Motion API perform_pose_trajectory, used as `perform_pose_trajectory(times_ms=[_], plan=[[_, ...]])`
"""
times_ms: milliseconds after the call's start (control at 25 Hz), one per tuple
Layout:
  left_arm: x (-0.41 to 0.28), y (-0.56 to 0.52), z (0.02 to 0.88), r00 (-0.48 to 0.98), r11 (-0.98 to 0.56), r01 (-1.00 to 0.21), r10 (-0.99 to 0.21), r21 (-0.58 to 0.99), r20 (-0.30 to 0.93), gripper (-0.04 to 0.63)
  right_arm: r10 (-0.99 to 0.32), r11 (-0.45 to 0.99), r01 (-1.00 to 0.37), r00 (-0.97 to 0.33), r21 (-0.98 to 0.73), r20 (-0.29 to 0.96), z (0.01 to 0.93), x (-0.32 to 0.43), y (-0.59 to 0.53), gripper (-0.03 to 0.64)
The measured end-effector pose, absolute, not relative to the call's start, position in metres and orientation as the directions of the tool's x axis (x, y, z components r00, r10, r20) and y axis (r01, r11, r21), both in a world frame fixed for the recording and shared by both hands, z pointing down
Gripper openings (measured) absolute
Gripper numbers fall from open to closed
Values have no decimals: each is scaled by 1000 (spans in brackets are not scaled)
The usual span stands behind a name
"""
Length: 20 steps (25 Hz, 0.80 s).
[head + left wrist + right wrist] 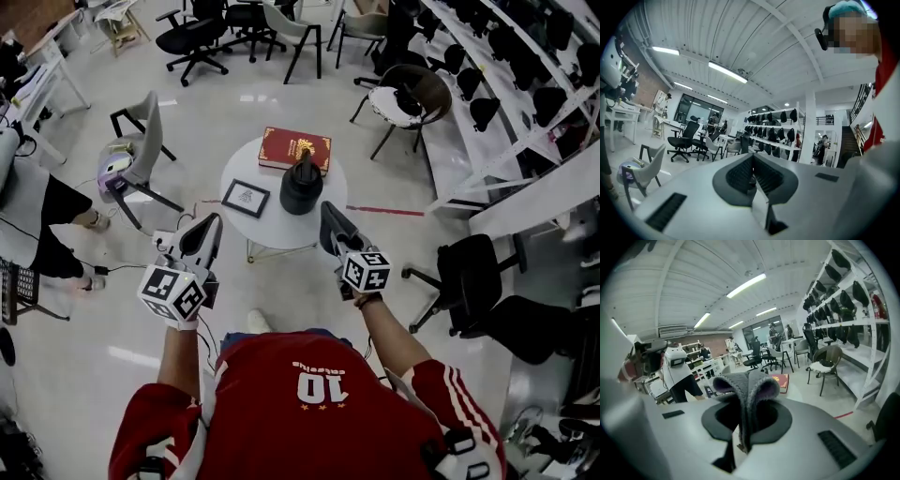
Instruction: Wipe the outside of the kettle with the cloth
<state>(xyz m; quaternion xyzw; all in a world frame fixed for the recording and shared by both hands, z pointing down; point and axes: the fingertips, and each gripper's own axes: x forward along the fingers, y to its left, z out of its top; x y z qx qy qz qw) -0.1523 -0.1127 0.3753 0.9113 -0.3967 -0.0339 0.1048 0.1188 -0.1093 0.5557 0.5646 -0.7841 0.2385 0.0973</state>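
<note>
Kettle (pixel 301 185): black, mid-frame on the round table (pixel 272 234). Your right gripper (pixel 330 217) pinches the grey cloth (pixel 746 387); your left gripper (pixel 210 230) is closed on nothing (both short of the table). Wiping apparently not yet begun.

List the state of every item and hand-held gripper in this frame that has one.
Left hand-held gripper: jaws together, empty.
Right hand-held gripper: shut on the cloth.
Cloth: folded, pinched between the right jaws, clear of the kettle.
Kettle: upright on the table, neither gripper touching it.
Red book: closed, lying flat on the table.
Picture frame: lying flat, face up.
</note>
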Motion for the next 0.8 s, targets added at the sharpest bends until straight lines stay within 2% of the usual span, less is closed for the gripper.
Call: perform_pose_trajectory(times_ms=[240, 520, 800], plan=[[-98, -87, 357, 700, -685, -699, -714, 204, 2, 8, -855, 386, -911, -413, -147, 314, 475, 136, -64, 44], [-67, -57, 339, 706, -696, -698, -708, 168, -1, 8, -855, 479, -863, -500, -159, 140, 382, 143, -23, 44], [-61, -34, 317, 706, -703, -701, -708, 121, -26, 8, -854, 505, -837, -520, -211, 19, 333, 151, -2, 44]])
